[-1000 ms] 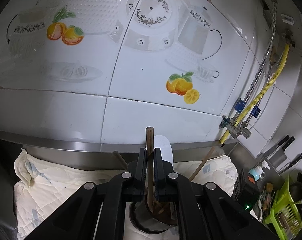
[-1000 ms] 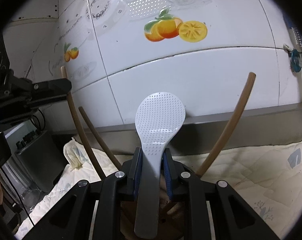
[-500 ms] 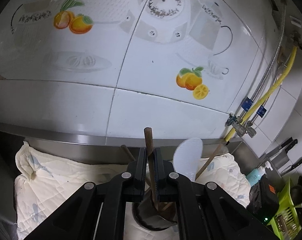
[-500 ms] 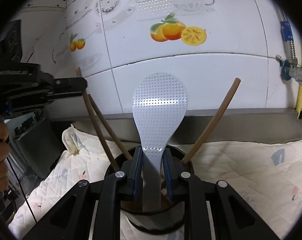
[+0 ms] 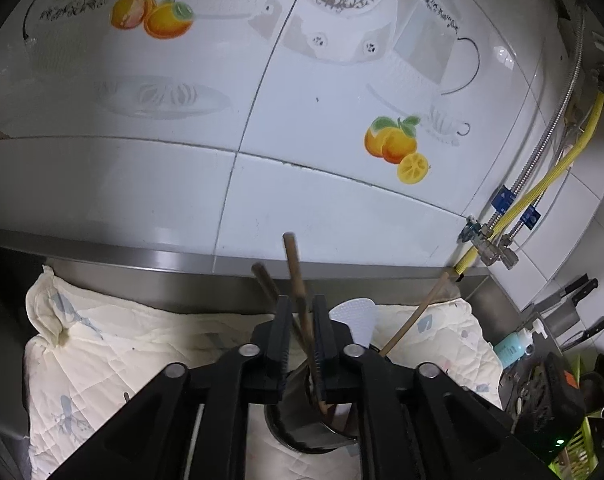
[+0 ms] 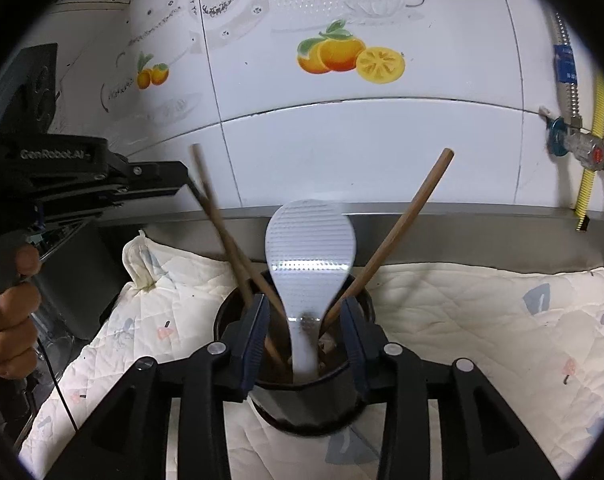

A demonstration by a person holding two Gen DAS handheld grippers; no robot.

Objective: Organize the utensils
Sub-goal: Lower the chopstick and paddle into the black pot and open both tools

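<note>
A quilted cream cloth (image 6: 482, 320) covers the worktop up to the steel upstand at its back edge, probably there to cushion and steady what stands on it. Near the middle of that cloth stands one dark utensil holder (image 6: 302, 404), the place where the loose utensils are being gathered upright. The right gripper (image 6: 304, 332) sits over the holder's near rim with its jaws spread wide, touching nothing; the single white rice paddle (image 6: 308, 256) stands free between them, handle down in the holder and head up, so it looks already delivered. The left gripper (image 5: 302, 332) reaches in from the holder's left side, jaws parted a little, with one dark wooden stick (image 5: 297, 292) running up between them; whether the pads still press it is hard to judge from this low, blurred angle, though the gap suggests a release. I count three wooden sticks in the holder: that one, a second (image 5: 265, 284) leaning beside it toward the left, and a third (image 6: 402, 232) slanting toward the right. So four utensils stand in the one holder, leaning outward against its rim because nothing inside keeps them upright.
</note>
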